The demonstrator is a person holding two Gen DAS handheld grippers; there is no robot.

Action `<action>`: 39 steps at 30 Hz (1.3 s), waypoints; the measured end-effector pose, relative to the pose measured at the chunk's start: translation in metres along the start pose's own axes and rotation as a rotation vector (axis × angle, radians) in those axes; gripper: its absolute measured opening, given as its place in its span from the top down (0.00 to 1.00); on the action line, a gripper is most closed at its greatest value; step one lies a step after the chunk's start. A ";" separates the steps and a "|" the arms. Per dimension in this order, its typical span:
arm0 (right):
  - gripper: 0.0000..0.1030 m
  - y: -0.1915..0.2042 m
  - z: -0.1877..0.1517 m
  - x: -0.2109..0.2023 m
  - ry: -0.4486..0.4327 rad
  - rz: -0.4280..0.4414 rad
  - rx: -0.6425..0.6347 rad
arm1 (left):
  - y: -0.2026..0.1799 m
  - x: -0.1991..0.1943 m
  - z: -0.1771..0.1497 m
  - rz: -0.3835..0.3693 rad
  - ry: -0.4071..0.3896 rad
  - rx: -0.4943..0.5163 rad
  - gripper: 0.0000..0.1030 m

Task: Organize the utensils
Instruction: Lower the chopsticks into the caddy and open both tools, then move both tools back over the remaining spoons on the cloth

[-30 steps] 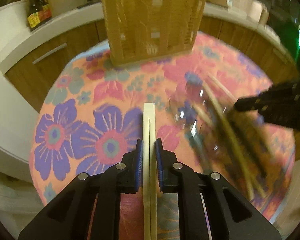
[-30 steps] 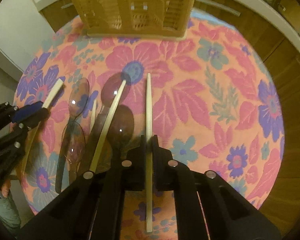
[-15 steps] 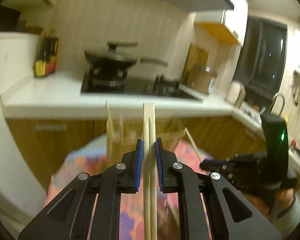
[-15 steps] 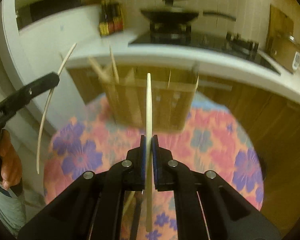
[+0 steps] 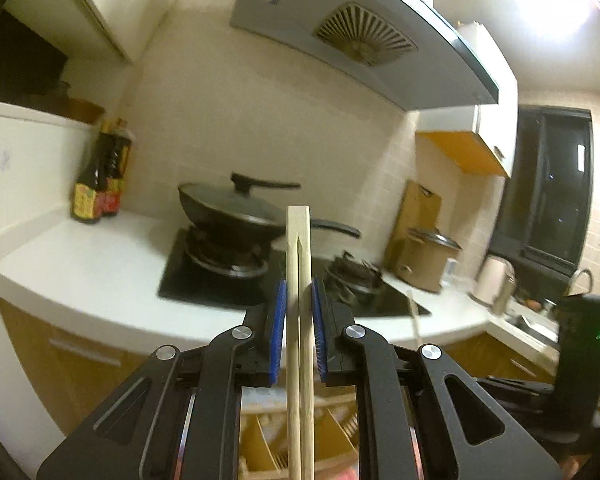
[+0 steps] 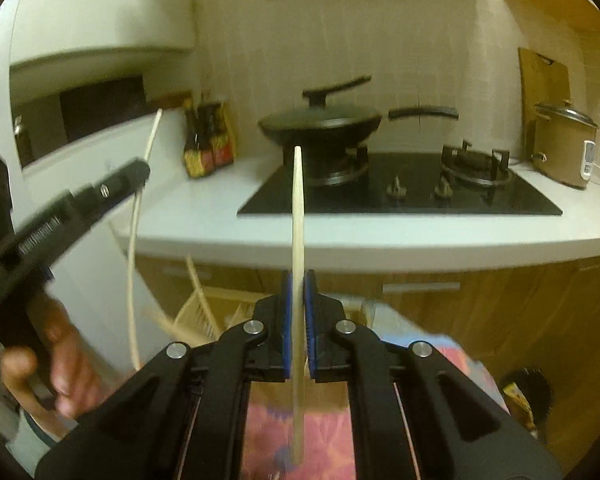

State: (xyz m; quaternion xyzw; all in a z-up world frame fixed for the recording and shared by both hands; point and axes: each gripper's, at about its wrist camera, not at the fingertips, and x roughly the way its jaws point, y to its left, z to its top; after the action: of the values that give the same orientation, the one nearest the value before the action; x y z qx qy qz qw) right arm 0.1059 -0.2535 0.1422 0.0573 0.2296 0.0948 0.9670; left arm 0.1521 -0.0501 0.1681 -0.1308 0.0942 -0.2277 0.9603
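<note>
- Two grippers are seen, each pinching wooden sticks upright: the left gripper is pressed on a pair of chopsticks, the right gripper on a single chopstick.
- Long axes run 12 to 6 o'clock in both wrist views, tips up, lower ends hanging past the jaws.
- The slatted wooden holder lies at 6 o'clock under the left gripper, just below the pair's lower ends; in the right view it sits at about 8 o'clock, low and left.
- The left gripper is judged nearer to the holder; a straight drop toward 6 o'clock is what the next move seems to call for.
- The left gripper also shows at 9 o'clock in the right view, with the hand below it.
- Writing: sauce bottles carry yellow and red labels, too blurred to read; no brand is legible.
</note>
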 end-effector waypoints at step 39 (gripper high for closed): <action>0.80 -0.009 -0.039 0.011 -0.080 -0.032 0.009 | 0.035 -0.020 -0.066 0.097 -0.051 0.013 0.48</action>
State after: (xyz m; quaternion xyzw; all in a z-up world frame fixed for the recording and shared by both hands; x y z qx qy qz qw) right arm 0.0992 -0.2570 0.1019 0.0617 0.1921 0.0760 0.9765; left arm 0.1331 -0.0240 0.0973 -0.1258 0.0746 -0.1782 0.9731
